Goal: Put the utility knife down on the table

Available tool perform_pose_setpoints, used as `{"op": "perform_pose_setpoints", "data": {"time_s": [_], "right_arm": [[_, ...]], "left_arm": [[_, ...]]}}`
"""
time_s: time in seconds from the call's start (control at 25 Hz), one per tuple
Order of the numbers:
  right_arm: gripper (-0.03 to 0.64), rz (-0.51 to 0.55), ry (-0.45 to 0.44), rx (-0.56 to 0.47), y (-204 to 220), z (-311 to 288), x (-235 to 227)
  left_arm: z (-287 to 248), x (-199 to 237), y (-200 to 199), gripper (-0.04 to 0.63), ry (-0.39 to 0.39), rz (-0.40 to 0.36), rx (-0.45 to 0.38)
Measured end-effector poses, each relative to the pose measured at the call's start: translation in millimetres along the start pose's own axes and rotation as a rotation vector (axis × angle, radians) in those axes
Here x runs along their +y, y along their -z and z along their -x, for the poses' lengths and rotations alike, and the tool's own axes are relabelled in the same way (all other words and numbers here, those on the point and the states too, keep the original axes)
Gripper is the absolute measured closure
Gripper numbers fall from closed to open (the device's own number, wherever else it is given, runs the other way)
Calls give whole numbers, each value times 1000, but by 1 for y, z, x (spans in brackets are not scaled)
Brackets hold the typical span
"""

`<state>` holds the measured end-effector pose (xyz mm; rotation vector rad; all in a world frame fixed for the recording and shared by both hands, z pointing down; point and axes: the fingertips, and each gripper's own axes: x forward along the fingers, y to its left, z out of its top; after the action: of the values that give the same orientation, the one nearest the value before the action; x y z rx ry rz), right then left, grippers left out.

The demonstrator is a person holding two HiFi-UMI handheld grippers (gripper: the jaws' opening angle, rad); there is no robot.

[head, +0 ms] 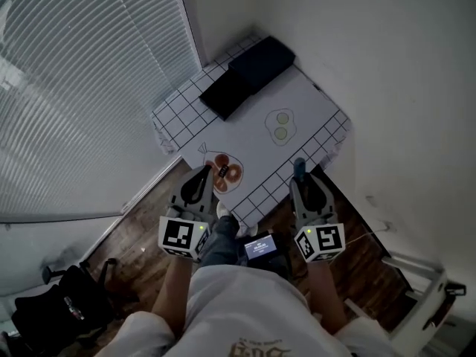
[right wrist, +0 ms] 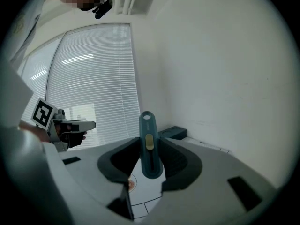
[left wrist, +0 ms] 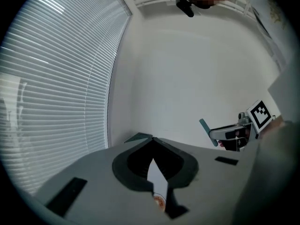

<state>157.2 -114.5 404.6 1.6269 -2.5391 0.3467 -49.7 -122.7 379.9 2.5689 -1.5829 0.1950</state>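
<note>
the utility knife was held off the table, clamped upright between the jaws of the right gripper. it was not yet set down. the knife body was noted as teal with a yellowish slider and a hole at its far end. that end stood out past the jaw tips. in the head view the knife was seen over the near edge of the table, which was covered by a white cloth with a black grid border.

the left gripper was seen with its jaws brought together at the tips and nothing between them. it was held just beside the near left corner of the table, level with the right gripper. the two grippers were well apart, one on each side of the person's body.

on the cloth, a printed round orange motif was recorded near the left gripper, and a pale printed motif nearer the middle. two dark flat cases lay at the far end, touching each other. window blinds were noted to the left, and a wood floor below.
</note>
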Motion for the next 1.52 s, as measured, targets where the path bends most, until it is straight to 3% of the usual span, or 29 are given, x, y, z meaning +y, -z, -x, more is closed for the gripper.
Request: {"op": "perform_pose_setpoints", "data": {"time_s": [1.52], "right_arm": [[477,13,47,338,135,-87,-20]], "left_arm": [[-93,23,125,588,207,12,246]]}}
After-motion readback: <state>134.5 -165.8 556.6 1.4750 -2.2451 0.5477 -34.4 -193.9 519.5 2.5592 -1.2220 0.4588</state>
